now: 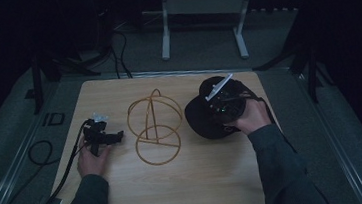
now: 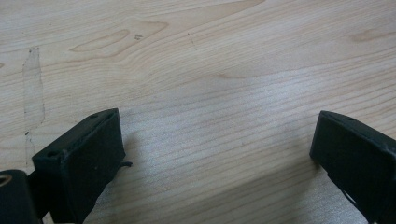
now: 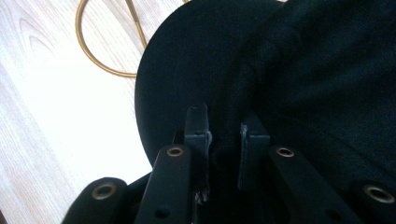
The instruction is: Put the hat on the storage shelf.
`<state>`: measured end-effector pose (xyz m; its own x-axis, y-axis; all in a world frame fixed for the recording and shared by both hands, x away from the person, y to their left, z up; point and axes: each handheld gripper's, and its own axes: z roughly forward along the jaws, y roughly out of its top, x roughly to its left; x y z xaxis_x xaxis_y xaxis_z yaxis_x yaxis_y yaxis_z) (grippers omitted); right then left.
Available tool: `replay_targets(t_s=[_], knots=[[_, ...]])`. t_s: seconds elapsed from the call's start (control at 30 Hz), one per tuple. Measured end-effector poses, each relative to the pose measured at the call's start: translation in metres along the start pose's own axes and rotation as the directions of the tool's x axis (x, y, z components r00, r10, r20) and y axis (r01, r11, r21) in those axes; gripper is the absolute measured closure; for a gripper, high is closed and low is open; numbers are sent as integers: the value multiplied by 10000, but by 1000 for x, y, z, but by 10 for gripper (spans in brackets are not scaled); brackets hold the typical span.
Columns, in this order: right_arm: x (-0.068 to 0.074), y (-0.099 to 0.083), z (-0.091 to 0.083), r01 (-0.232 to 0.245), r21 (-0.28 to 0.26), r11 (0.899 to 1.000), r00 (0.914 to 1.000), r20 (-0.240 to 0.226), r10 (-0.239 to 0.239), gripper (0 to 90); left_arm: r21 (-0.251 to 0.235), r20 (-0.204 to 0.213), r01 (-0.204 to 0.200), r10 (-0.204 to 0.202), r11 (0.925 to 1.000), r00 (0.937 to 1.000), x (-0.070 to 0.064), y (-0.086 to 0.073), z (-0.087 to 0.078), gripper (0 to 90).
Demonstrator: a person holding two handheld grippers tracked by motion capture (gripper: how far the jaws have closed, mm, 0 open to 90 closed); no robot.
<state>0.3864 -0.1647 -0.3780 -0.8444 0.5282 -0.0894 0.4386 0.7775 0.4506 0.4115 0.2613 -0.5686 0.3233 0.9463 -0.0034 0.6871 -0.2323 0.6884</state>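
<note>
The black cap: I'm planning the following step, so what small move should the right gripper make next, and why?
Probably lift the black cap and carry it toward the gold wire stand. The right gripper has its jaws nearly closed on the cap near where brim meets crown, and the stand sits bare beside it. The left gripper rests open over bare wooden table.

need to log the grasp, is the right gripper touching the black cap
Touching. In the right gripper view the right gripper has its jaws pinched on a fold of the black cap, fabric pressed between them.
</note>
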Motion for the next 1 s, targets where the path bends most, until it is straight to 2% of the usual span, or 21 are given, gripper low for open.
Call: replay_targets(t_s=[0.6, 1.0], knots=[[4, 14, -24, 627, 207, 9978, 9980, -37, -626, 781, -2, -1, -1, 1, 10000, 10000, 0, 0, 0, 24], [-1, 16, -42, 780, -51, 9969, 9968, -150, -781, 780, -19, -5, 8, -8, 10000, 10000, 0, 0, 0, 24]])
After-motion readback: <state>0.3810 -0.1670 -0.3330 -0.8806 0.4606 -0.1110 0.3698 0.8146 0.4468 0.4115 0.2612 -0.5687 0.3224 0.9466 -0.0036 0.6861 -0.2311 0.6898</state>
